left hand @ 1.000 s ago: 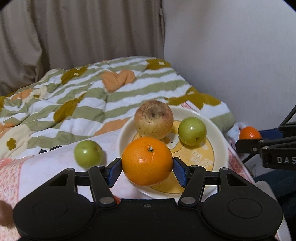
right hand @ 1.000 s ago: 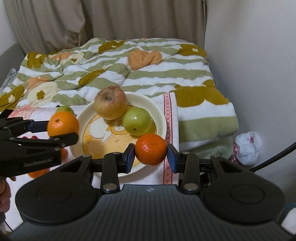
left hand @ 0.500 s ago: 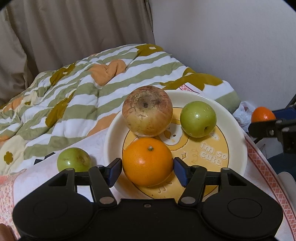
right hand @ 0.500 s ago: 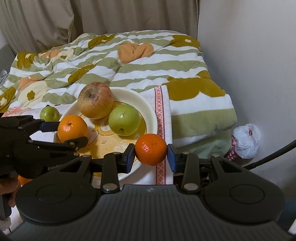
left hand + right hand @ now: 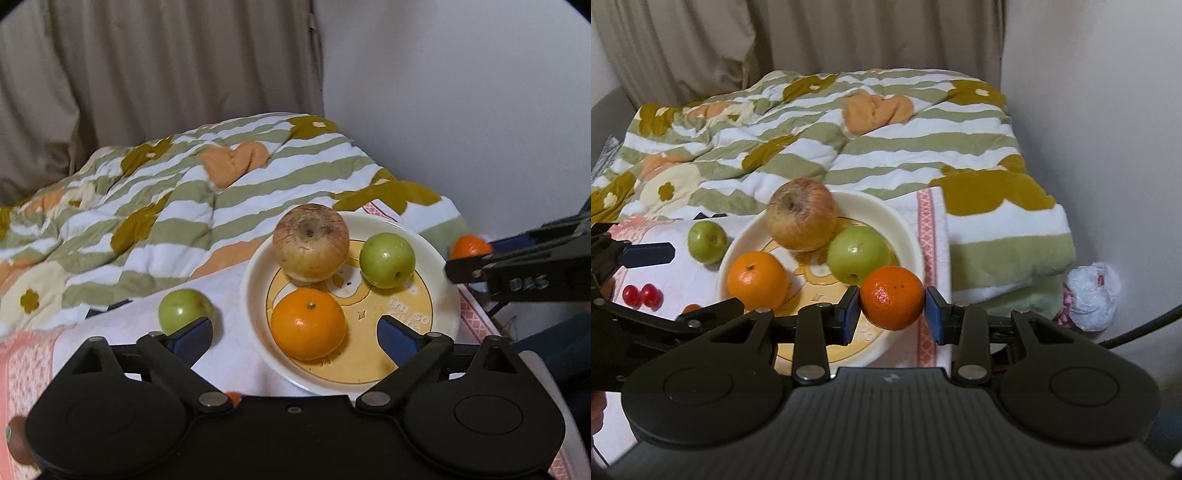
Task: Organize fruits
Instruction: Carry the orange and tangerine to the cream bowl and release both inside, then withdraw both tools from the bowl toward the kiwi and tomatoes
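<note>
Wide apart now, jaws of my left gripper [image 5: 295, 334] have just been opening; the orange [image 5: 308, 324] sits free on the plate [image 5: 255, 295] betw. the pads, neither one touching it. L gripper angles down at the plate's near side, left pad just beside the green fruit [image 5: 184, 311] lying on the cloth [image 5: 229, 354] outside the plate. My right gripper [image 5: 892, 314] is pinched on the small orange [image 5: 892, 297], both pads pressing its sides, held over the plate's near right rim, also angled down.

On the plate w/ the orange: a brownish apple [image 5: 311, 242] at the back, a green apple [image 5: 386, 259] to its right, apples touching or nearly so. Two red cherries [image 5: 642, 294] lie on the cloth left of the plate, another bit of orange fruit [image 5: 691, 307] near them, mostly hidden by my left gripper. Striped blanket [image 5: 820, 140] behind, curtain [image 5: 775, 37] and wall beyond, white plastic bag [image 5: 1091, 295] low at right.
</note>
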A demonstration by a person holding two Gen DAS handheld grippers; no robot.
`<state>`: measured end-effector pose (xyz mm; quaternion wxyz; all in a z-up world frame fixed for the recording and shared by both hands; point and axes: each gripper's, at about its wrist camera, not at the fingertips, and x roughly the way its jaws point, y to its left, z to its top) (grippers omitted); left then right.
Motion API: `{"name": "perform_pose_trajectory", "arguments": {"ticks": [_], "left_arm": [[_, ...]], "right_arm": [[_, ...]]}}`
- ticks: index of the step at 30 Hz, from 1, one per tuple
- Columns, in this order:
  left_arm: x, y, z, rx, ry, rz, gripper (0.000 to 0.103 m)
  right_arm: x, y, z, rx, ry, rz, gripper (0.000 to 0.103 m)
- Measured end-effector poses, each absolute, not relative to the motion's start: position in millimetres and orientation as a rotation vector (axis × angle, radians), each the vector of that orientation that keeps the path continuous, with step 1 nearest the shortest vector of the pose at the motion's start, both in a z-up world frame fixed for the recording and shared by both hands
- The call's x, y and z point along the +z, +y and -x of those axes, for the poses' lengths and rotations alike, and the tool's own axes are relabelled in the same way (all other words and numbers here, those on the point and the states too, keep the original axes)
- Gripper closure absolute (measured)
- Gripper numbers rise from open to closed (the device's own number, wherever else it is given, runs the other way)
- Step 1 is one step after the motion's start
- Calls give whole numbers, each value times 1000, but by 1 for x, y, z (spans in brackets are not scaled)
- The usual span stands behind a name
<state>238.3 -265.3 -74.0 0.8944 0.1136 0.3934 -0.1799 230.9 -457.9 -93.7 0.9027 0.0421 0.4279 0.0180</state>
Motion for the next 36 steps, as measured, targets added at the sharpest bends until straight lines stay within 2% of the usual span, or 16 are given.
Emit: {"name": "perform_pose_trajectory", "arguments": {"ticks": [19,21,22,23,25,36], "left_arm": [[-75,-227,-212,-270,852,-158,3],[-76,-224,-208,-259,853,-155,3],[-75,-223,-207,-256,853,-153,3],[-75,-221,-206,-253,854,-149,3],[-74,-217,-203,-247,852,-141,3],[-57,-207,-178,-218,803,-128,3]], "right_arm": [[-132,-419,-257,146,950,-17,49],[-133,-415,-256,159,943,-3,45],[-131,-414,-255,167,938,3,37],[-130,-412,-254,170,932,10,18],[-125,-410,-248,155,898,26,0],[-103,-412,-220,149,858,23,0]]}}
